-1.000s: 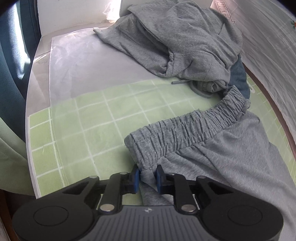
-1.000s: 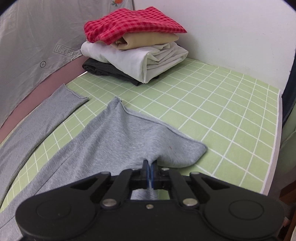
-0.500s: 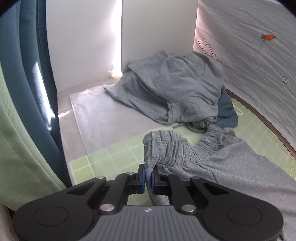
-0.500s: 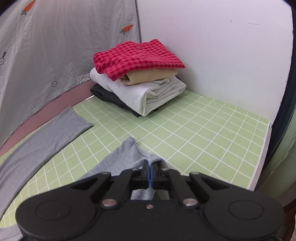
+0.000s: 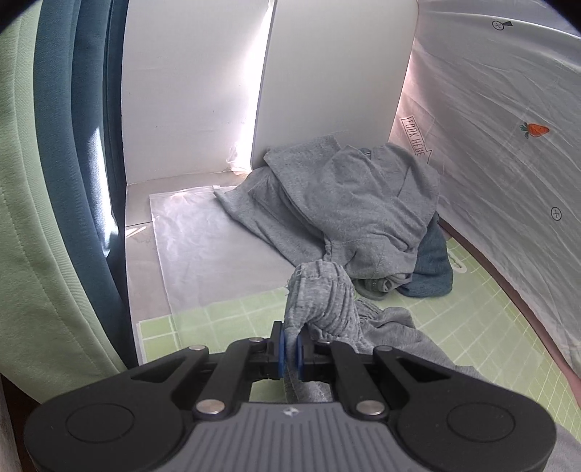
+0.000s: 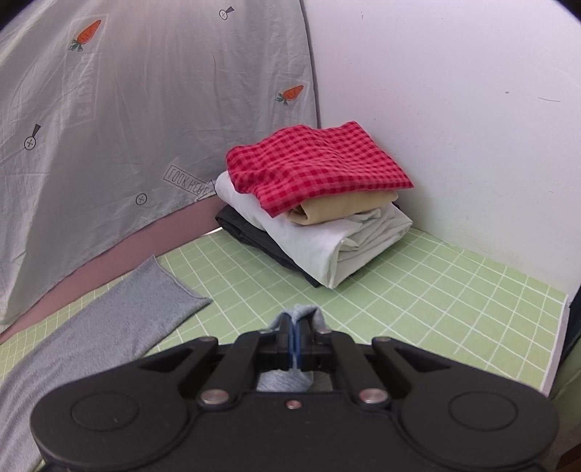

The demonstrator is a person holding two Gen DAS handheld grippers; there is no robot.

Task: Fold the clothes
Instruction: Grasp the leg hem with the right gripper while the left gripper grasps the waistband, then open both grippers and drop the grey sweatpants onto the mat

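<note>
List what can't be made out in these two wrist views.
- Left wrist: trousers run off the lower right edge; the left gripper body covers the cloth under it.
- Left wrist: blue garment mostly buried under the grey pile.
- Right wrist: pinched hem largely behind the right gripper.

Left wrist view: one heap of grey garments (image 5: 348, 203) centre frame, one dark blue garment (image 5: 434, 268) at its right edge, one grey trousers (image 5: 319, 301) lower centre. Right wrist view: one stack (image 6: 316, 203) of four folded items, centre; two carrot prints (image 6: 86, 34) upper left.
</note>
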